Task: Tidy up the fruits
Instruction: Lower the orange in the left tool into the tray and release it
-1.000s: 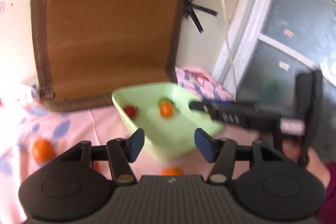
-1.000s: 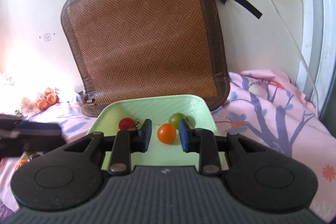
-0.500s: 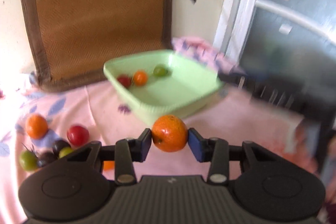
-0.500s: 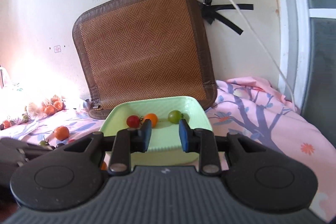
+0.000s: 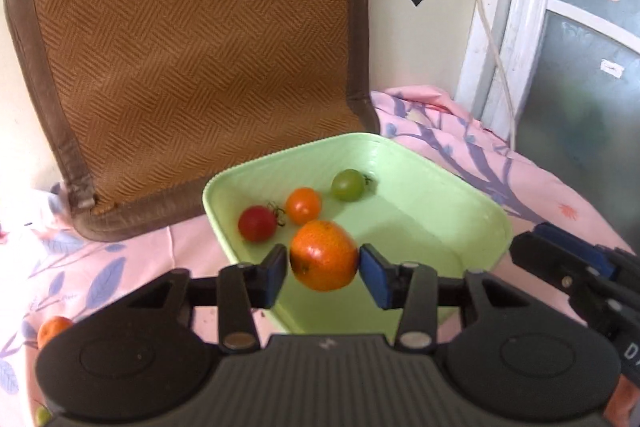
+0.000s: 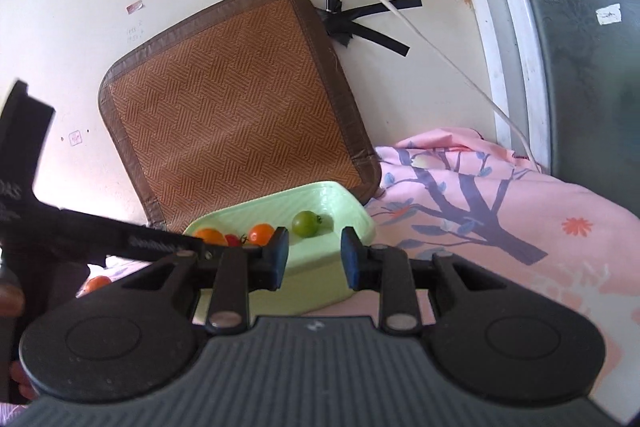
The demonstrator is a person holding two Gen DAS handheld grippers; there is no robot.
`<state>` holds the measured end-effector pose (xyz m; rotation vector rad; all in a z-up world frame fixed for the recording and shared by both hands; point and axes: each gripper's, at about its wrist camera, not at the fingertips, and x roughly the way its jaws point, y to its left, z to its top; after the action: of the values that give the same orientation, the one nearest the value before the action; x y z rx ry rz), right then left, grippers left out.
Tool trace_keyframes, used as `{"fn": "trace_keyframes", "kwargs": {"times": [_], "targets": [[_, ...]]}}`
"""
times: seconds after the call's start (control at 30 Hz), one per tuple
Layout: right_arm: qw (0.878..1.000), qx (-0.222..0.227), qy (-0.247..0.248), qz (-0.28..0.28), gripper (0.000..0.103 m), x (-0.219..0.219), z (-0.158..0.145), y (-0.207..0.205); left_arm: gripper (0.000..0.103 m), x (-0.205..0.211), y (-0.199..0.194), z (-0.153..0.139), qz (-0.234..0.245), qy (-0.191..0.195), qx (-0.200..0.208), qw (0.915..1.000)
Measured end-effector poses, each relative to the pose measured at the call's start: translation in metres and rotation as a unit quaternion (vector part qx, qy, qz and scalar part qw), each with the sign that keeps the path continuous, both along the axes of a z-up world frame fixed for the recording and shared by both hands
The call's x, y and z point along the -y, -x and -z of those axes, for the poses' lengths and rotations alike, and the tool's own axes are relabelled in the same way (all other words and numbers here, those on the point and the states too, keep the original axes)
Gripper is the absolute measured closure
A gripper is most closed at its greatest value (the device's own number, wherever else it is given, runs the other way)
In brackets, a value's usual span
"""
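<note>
My left gripper [image 5: 323, 271] is shut on an orange fruit [image 5: 323, 255] and holds it over the near part of the light green tray [image 5: 472, 203]. In the tray lie a red tomato [image 5: 257, 223], a small orange tomato [image 5: 303, 205] and a green tomato [image 5: 347, 184]. My right gripper [image 6: 313, 259] is open and empty, held back from the tray's near right side [image 6: 352, 211]. The right wrist view shows the left gripper's arm [image 6: 120, 237] reaching in from the left with the orange fruit [image 6: 210, 235] over the tray.
A brown woven cushion [image 5: 192, 55] leans on the wall behind the tray. The surface is a pink floral cloth [image 6: 500, 211]. Loose fruit lies at the left: an orange one [image 5: 54, 329] and a green one [image 5: 42, 415]. A window frame [image 5: 516, 27] and cable are at the right.
My left gripper closed on the orange fruit and carried it from the cloth to above the tray. My right gripper drew back and up from the tray, staying open.
</note>
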<state>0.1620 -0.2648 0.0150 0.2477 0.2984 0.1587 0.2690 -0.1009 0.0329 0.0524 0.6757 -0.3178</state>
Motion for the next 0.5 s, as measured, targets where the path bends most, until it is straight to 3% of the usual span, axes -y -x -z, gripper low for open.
{"fn": "trace_keyframes", "kwargs": {"times": [0.07, 0.2, 0.37, 0.43, 0.5], "targets": [[1.000, 0.003, -0.003, -0.004, 0.072, 0.000, 0.001, 0.000, 0.041, 0.003, 0.001, -0.002, -0.001, 0.003, 0.003, 1.0000], [1.000, 0.002, 0.001, -0.011, 0.071, -0.003, 0.002, -0.001, 0.040, -0.005, 0.009, -0.019, -0.010, 0.003, 0.018, 0.9998], [1.000, 0.007, -0.010, -0.013, 0.072, 0.002, -0.003, -0.001, 0.041, -0.068, 0.046, -0.084, -0.047, 0.014, 0.074, 0.9960], [1.000, 0.008, 0.001, -0.022, 0.072, 0.002, -0.025, -0.003, 0.041, -0.104, 0.063, -0.119, -0.069, 0.004, 0.103, 0.9923], [0.998, 0.041, 0.007, -0.048, 0.072, 0.001, -0.068, 0.001, 0.041, -0.135, 0.080, -0.154, -0.094, -0.019, 0.138, 0.9857]]}}
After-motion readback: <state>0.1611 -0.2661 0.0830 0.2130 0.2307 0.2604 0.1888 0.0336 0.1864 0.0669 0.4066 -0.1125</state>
